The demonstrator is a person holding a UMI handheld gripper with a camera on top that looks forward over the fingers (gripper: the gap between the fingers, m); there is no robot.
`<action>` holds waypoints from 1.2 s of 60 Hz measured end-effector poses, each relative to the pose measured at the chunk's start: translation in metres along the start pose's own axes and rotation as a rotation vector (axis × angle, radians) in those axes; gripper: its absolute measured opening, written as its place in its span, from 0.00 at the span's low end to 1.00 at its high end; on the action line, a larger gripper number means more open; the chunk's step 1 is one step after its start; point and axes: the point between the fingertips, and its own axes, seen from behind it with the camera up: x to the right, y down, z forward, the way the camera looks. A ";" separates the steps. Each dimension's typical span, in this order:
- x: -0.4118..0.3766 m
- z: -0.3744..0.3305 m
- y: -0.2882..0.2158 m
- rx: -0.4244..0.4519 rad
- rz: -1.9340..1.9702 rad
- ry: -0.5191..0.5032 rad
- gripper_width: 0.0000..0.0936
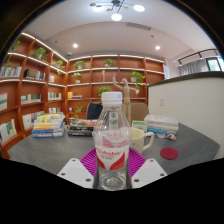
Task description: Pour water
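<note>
My hand-held gripper (112,172) clamps a water bottle (112,140) upright between both fingers, long axis vertical, neck up, above the desk (50,152); its base is hidden, the cup (141,138) behind partly covered

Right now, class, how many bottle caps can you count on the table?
1. A red cap lies loose on the grey table, to the right of the uncapped water bottle held between the gripper fingers. Others may be hidden behind the bottle.
</note>
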 end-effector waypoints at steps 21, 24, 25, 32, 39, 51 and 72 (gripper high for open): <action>-0.081 0.025 -0.045 0.020 0.737 -0.214 0.39; -0.085 0.036 -0.050 0.042 0.910 -0.253 0.39; -0.087 0.040 -0.053 0.040 0.973 -0.262 0.39; -0.086 0.053 -0.078 0.078 1.328 -0.313 0.39; -0.073 0.063 -0.099 0.133 1.632 -0.354 0.39; -0.054 0.081 -0.125 0.174 1.995 -0.425 0.39; -0.049 0.078 -0.120 0.135 2.039 -0.390 0.39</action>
